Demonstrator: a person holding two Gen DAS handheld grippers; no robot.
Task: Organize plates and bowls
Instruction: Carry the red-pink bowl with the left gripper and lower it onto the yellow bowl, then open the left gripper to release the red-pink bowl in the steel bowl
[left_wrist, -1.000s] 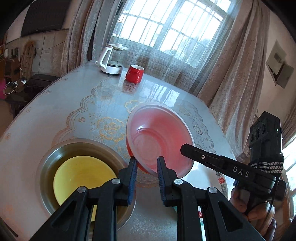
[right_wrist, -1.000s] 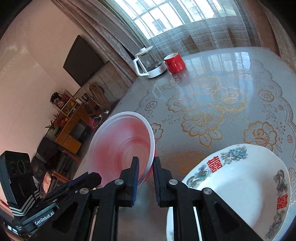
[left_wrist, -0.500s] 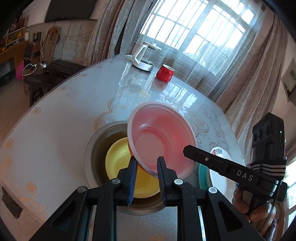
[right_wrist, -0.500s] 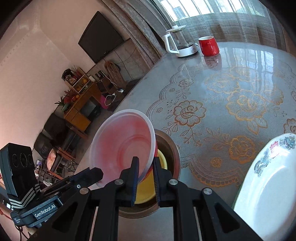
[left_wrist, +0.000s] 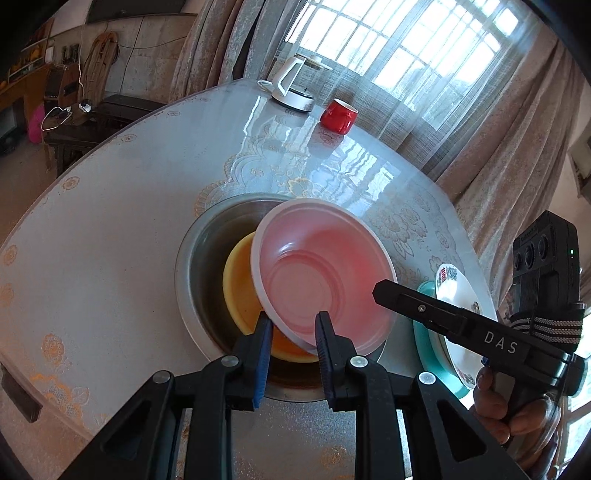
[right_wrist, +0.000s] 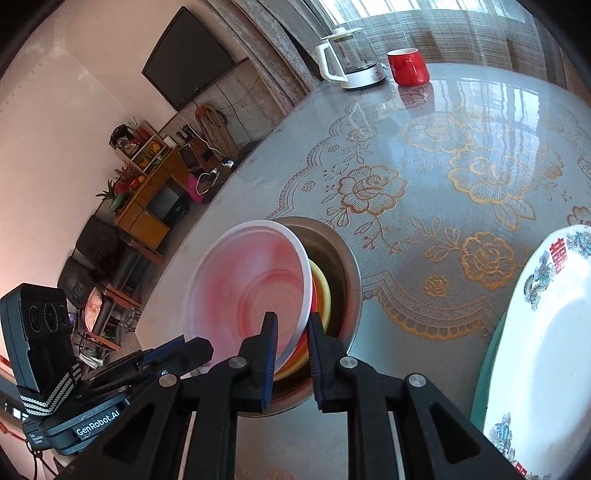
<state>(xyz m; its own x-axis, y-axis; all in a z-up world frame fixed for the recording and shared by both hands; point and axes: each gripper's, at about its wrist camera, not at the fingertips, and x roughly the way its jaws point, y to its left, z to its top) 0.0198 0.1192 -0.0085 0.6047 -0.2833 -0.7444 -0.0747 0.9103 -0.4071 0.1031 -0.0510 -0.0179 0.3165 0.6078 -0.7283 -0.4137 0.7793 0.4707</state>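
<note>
Both grippers, left gripper (left_wrist: 291, 334) and right gripper (right_wrist: 291, 338), clamp one glossy round pink bowl's (left_wrist: 321, 273) rim over one steel basin (left_wrist: 199, 258) holding one yellow bowl (left_wrist: 238, 280).

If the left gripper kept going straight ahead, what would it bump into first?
The left gripper already straddles the near rim of the pink plastic bowl. Pushed on, bowl and fingers would probably meet the yellow bowl in the round steel basin; depth is unclear.
</note>
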